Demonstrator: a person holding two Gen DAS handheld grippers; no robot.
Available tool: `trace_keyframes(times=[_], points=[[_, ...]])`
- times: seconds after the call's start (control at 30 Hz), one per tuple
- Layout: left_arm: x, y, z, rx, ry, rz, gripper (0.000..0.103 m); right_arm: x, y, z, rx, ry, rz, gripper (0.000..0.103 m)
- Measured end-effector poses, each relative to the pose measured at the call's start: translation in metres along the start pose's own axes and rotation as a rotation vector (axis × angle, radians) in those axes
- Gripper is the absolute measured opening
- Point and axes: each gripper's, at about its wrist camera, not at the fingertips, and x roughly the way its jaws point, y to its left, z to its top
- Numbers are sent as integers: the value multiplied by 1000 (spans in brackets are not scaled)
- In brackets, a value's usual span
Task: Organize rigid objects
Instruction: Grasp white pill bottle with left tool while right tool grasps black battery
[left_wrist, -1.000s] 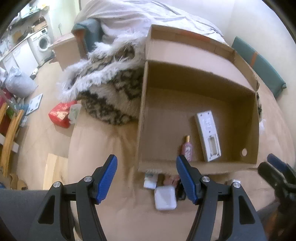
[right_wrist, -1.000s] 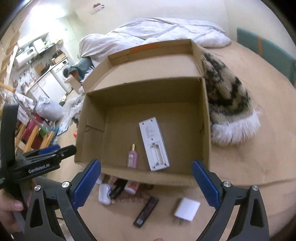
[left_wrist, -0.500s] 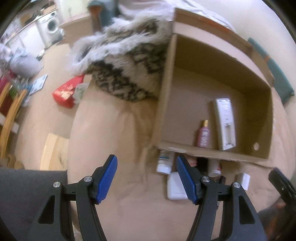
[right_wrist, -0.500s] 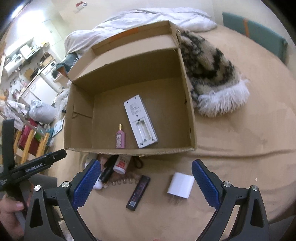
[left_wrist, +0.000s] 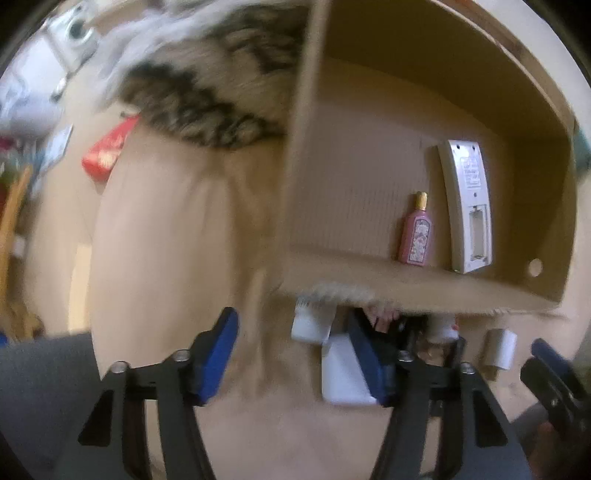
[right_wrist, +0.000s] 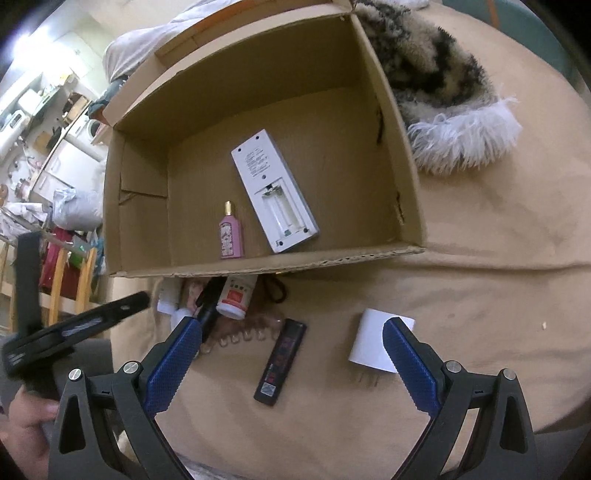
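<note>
Left gripper (left_wrist: 295, 350) jaws apart and just closing, nothing between, right gripper (right_wrist: 291, 354) jaws spread wide above black stick (right_wrist: 280, 362), pink bottle (right_wrist: 231, 236) and white remote (right_wrist: 273, 195) inside cardboard box (right_wrist: 402, 177).

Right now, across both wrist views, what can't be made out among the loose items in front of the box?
- Left wrist view: motion blur smears the small white items; the left tool's finger covers part of the white case.
- Right wrist view: the box's front wall hides the tops of the pill bottle and black pen.
- Black stick: label too small to read.
</note>
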Motion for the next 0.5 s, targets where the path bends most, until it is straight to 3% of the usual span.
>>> trace_keyframes(times=[0.07,0.13,0.23,0.37,0.5], points=[[8,-8,6,33,-5,31,55,8,-1,0,-5,36,-19,103],[17,-12,9,43,14,39,55,15,0,-3,-9,71,13,103],[30,-15,7,37,78,22,48,26,8,-7,-45,123,32,89],[38,-13,7,35,88,36,41,52,21,-17,-100,214,13,73],[42,-14,10,28,91,21,25,78,34,-19,-159,249,-76,71]])
